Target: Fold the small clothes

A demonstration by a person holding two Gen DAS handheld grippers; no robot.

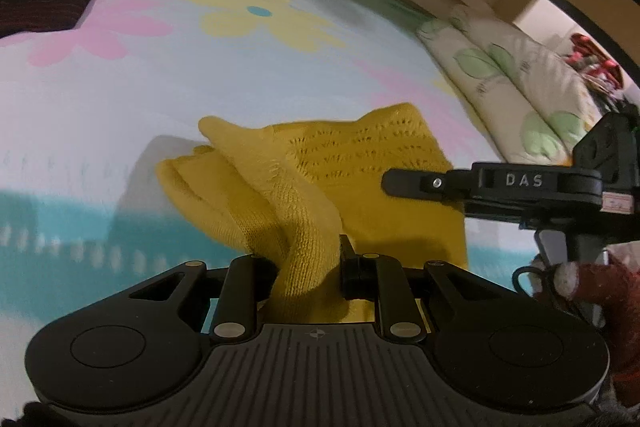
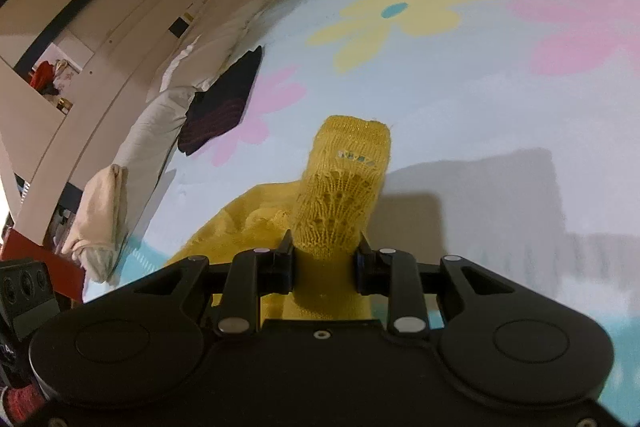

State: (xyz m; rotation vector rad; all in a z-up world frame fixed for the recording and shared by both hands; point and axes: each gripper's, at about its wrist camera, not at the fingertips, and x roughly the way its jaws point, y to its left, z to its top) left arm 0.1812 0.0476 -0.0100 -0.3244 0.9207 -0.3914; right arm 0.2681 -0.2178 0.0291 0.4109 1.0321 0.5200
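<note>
Both grippers hold a yellow knit garment (image 1: 360, 163) raised off a flowered bedsheet (image 1: 240, 67).

Largest first: the pale sheet with pink and yellow flowers, a leaf-print pillow (image 1: 520, 83) by its edge, white bedding (image 2: 192, 67) — and a dark folded cloth (image 2: 224, 103) lying apart (nothing blocks the way). The left gripper (image 1: 308, 263) pinches one bunched edge narrowly; the right gripper (image 2: 324, 259) clamps another fold, part of the knit standing up beyond its jaws.
</note>
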